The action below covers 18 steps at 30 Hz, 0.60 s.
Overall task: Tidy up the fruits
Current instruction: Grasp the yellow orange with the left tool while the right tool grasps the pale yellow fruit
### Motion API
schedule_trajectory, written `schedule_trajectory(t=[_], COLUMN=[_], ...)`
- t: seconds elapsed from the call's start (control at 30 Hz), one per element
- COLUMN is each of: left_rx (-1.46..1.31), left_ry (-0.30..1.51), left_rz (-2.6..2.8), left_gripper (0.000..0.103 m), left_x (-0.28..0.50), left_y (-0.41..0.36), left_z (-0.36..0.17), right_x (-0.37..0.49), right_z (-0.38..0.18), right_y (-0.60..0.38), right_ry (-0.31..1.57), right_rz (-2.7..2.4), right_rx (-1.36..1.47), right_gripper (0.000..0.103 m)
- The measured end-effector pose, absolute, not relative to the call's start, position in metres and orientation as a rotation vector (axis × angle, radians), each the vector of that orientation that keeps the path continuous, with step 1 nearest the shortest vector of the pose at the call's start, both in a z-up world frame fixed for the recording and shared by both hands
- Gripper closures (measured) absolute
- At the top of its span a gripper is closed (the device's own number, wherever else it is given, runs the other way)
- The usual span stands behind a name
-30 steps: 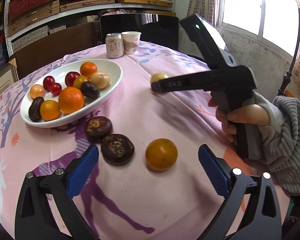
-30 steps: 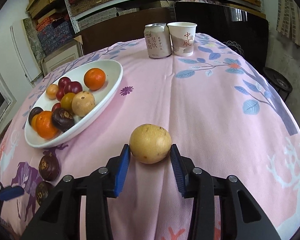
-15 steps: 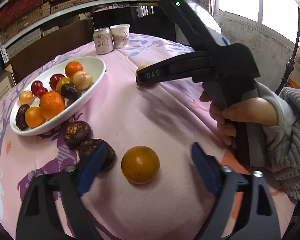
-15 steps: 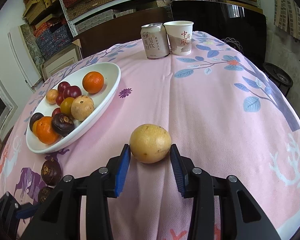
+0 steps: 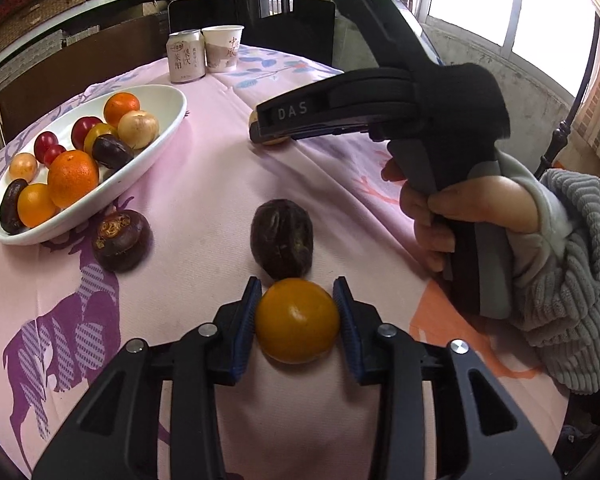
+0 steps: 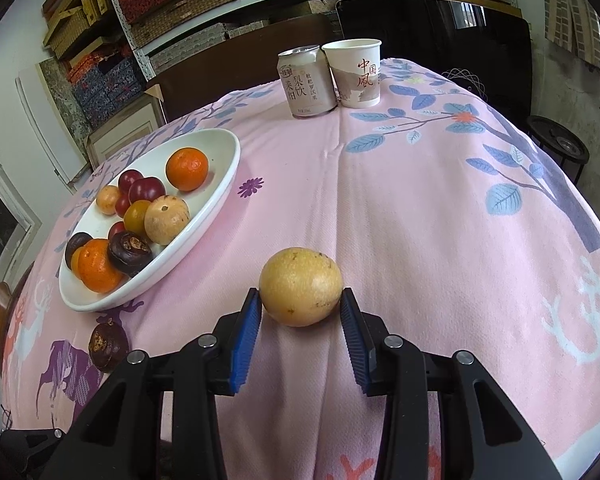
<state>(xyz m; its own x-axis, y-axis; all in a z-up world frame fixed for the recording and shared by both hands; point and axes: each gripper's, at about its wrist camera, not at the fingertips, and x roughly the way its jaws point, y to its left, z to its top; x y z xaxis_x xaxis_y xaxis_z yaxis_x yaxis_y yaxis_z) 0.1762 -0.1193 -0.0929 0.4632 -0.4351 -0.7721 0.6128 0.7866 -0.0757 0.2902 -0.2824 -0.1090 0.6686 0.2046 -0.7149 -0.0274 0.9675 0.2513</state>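
Observation:
My left gripper [image 5: 297, 312] is shut on an orange fruit [image 5: 297, 320] resting on the pink tablecloth. A dark purple fruit [image 5: 282, 238] lies just beyond it, touching it, and another [image 5: 121, 238] lies beside the white oval plate [image 5: 168, 98], which holds several fruits. My right gripper [image 6: 300, 306] is shut on a yellow passion fruit [image 6: 301, 286] on the cloth, right of the plate [image 6: 224, 160]. In the left wrist view the right gripper's black body [image 5: 380, 96] hides most of that yellow fruit [image 5: 274, 142].
A drink can [image 6: 306, 80] and a paper cup [image 6: 356, 72] stand together at the table's far edge. A dark chair back and shelves of boxes stand behind. The person's hand and grey sleeve [image 5: 540, 260] are at the right.
The left gripper moved forward and closed its jaws on the orange fruit. One dark purple fruit now lies just ahead of it. The right gripper stays shut on the yellow fruit.

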Motion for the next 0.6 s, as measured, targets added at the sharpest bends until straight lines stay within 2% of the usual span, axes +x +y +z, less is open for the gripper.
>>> schedule_trajectory(t=[0.37, 0.6], left_rx=[0.044, -0.024], left_ry=[0.747, 0.668], left_rz=[-0.545, -0.368], left_gripper=[0.067, 0.067], left_x=[0.182, 0.223], left_y=[-0.053, 0.005], left_z=[-0.048, -0.011], right_x=[0.262, 0.249], right_z=[-0.087, -0.062], right_y=[-0.292, -0.274], right_ry=[0.726, 0.648], right_rz=[0.173, 0.234], right_rx=[0.289, 0.270], right_gripper=[0.062, 0.062])
